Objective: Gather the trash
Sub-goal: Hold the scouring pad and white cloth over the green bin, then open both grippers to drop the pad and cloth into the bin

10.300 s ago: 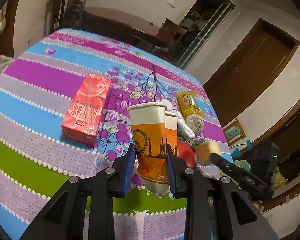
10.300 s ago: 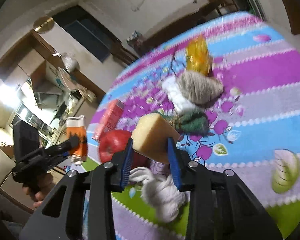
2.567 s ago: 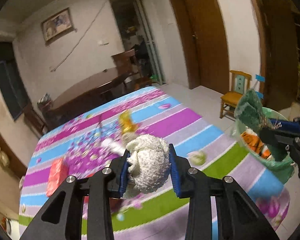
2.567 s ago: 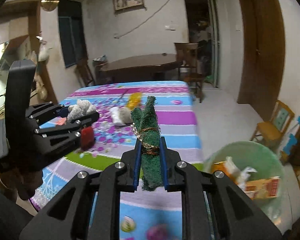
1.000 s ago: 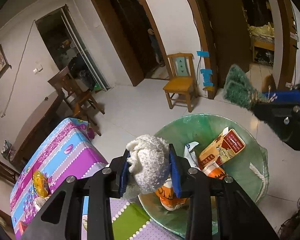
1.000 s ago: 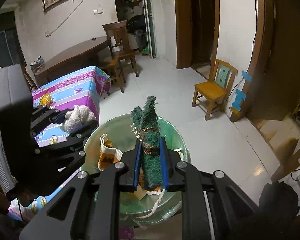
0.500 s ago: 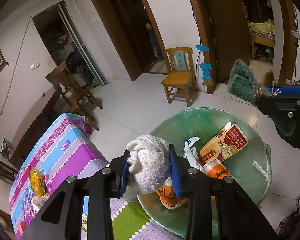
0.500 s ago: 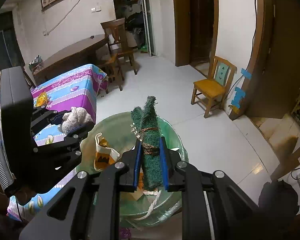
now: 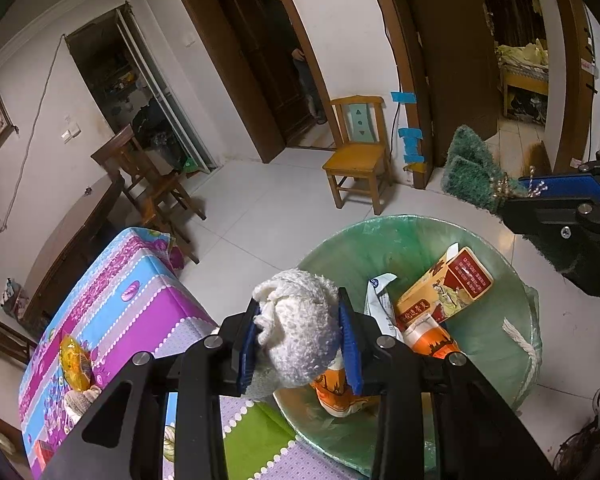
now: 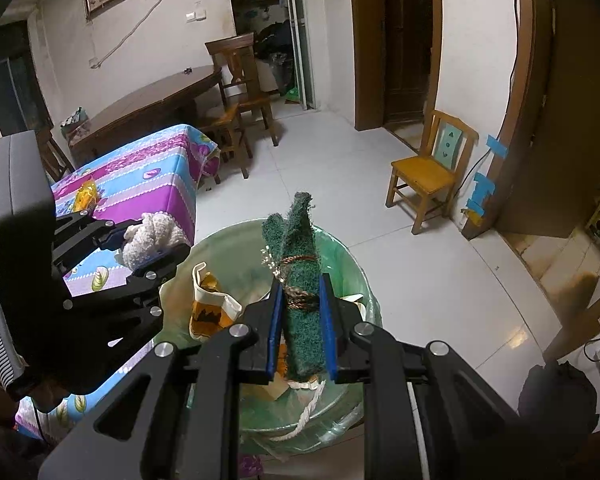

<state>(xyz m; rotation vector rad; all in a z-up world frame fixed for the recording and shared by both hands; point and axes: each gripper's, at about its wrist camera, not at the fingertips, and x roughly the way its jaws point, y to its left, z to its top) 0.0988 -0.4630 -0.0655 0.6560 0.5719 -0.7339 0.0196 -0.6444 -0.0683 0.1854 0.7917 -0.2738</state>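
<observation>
Trash bin point(image 9: 388, 240) contents partly hidden, grippers blocking

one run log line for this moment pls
left gripper: shut on white cloth wad | right gripper: shut on green scouring pad | both over green-lined bin | nothing released yet

A fuzzy white knitted cloth point(image 9: 296, 332), a coarse green scouring pad point(image 10: 302, 300), a glossy green plastic bin liner point(image 9: 380, 240), and a varnished wooden chair point(image 10: 432, 172).

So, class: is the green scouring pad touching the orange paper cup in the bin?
Apart: the right wrist view shows the green scouring pad clamped above the bin, clear of the orange paper cup.
</observation>
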